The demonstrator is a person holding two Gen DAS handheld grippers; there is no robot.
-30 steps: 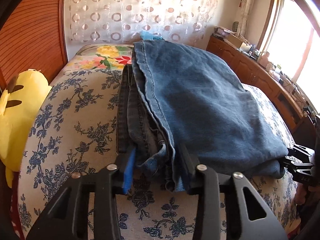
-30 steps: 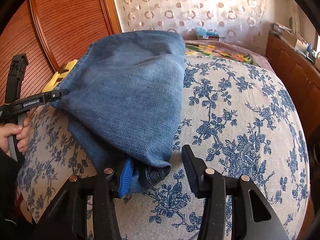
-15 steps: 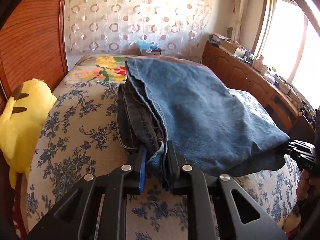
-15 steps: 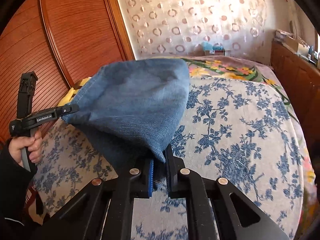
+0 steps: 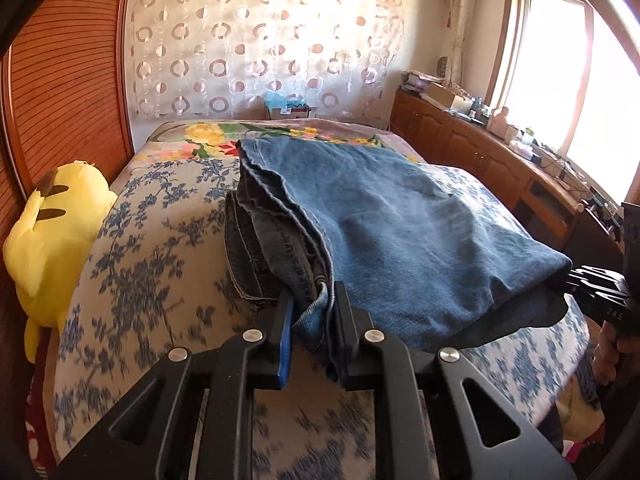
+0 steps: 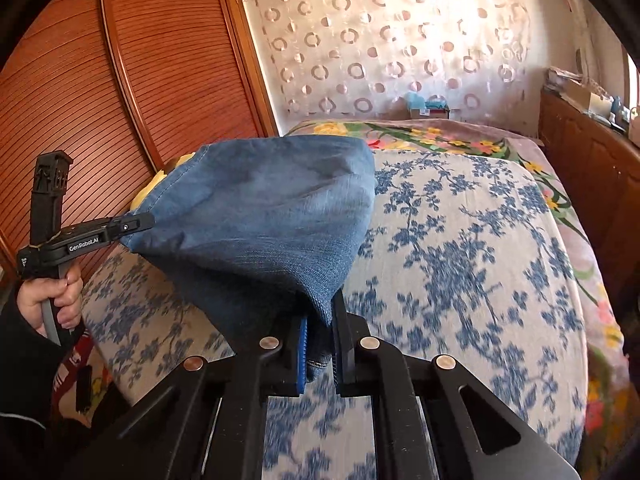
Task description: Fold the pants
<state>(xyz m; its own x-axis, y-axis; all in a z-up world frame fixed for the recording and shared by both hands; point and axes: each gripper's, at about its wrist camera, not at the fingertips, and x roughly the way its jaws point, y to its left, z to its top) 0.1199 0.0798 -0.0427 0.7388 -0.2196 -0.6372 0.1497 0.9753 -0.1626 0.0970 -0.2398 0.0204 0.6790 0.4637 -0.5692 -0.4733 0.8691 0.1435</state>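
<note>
Folded blue denim pants (image 5: 400, 232) hang stretched between my two grippers above the bed (image 5: 152, 264). My left gripper (image 5: 313, 300) is shut on the near left corner, where several seamed layers bunch up. The right gripper (image 5: 560, 278) shows at the right edge of the left wrist view, clamped on the other corner. In the right wrist view my right gripper (image 6: 322, 320) is shut on a denim corner of the pants (image 6: 264, 220), and the left gripper (image 6: 140, 222) pinches the far left corner, held by a hand (image 6: 52, 300). The pants' far end still rests on the bedspread.
A yellow plush toy (image 5: 52, 232) lies at the bed's left edge beside a slatted wooden wardrobe (image 6: 120, 80). A flowered blanket (image 5: 224, 140) covers the bed's far end. A low wooden cabinet (image 5: 480, 160) with clutter runs along the right under the window.
Both grippers closed on the pants' near corners, then lifted and drew them back toward me. The denim rose off the bedspread and now hangs taut between them.
</note>
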